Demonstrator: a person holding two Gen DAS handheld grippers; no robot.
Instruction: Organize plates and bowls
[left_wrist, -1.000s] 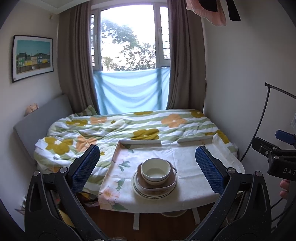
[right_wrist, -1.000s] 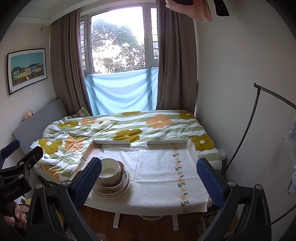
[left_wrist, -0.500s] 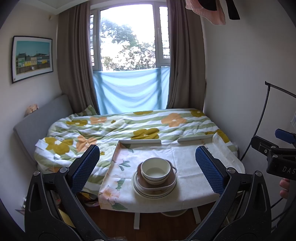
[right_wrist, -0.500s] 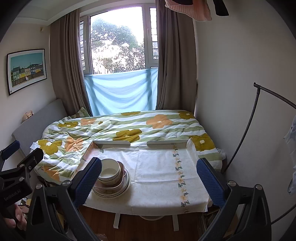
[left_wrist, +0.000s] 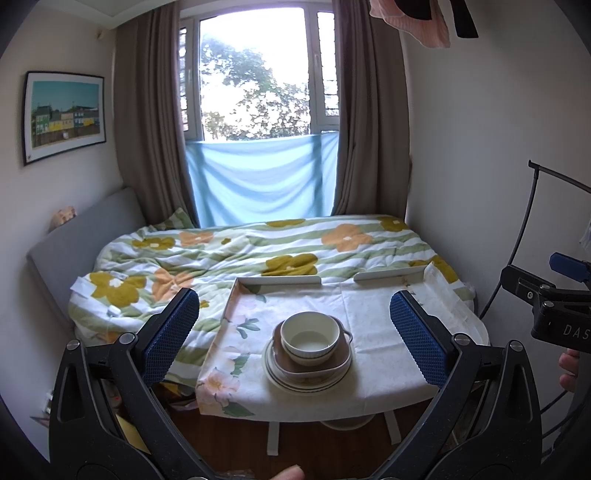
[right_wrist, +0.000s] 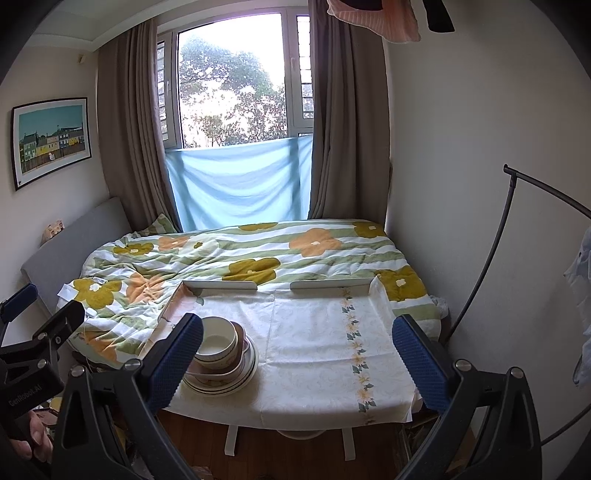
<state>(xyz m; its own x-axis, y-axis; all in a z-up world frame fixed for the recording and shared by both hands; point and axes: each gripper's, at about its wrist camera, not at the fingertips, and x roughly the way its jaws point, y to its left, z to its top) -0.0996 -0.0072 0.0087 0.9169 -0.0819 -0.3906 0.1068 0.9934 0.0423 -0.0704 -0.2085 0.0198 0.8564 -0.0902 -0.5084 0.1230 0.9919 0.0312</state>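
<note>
A white bowl sits in a brown square dish, which rests on round striped plates. The stack stands on a small table with a floral cloth, near its front left. In the right wrist view the same white bowl and plates show partly behind the left finger. My left gripper is open, well short of the stack and holding nothing. My right gripper is open too, facing the table's bare cloth.
A bed with a flowered quilt lies behind the table, under a curtained window. White rails edge the table's far side. A black curved stand rises at the right wall. Wooden floor lies below the table.
</note>
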